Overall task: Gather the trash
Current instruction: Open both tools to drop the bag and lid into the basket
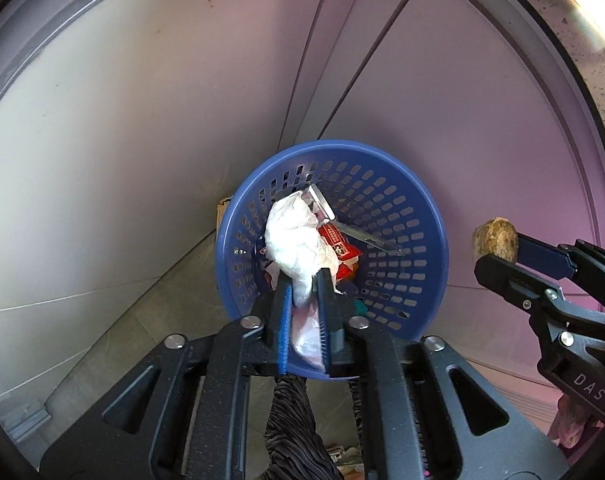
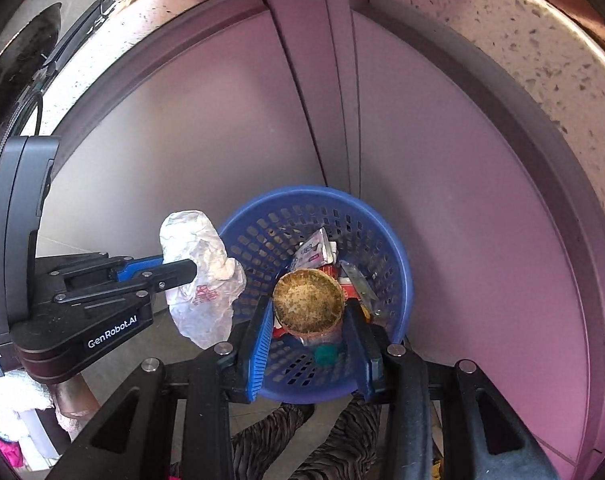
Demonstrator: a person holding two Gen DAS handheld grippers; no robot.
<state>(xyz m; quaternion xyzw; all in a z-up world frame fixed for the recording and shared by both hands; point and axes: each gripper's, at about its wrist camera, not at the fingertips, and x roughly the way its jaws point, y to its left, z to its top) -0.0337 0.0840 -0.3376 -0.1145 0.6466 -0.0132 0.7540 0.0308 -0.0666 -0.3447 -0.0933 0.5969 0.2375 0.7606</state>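
Below, pale cabinet doors (image 1: 142, 140) with a pinkish cast fill the background under a speckled stone table (image 2: 522, 40) edge. Against them on the floor stands a round blue perforated basket (image 1: 402, 208), already holding trash: a red wrapper (image 1: 338, 244), a small carton (image 2: 314, 250) and a silvery strip (image 1: 366, 238).

Over the basket's near side the left gripper (image 1: 304, 292) points steeply down, its jaws pressed on a crumpled white plastic bag (image 1: 294, 240), which bulges out beyond the fingertips; in the right wrist view the bag hangs at the basket's left rim.

To its right, the right gripper (image 2: 308, 316) holds its jaws partway apart, clamped on a round brownish, crusty-looking cup or lid (image 2: 308, 300) above the basket's inside. A dark patterned trouser leg (image 1: 290, 432) shows beneath the basket.
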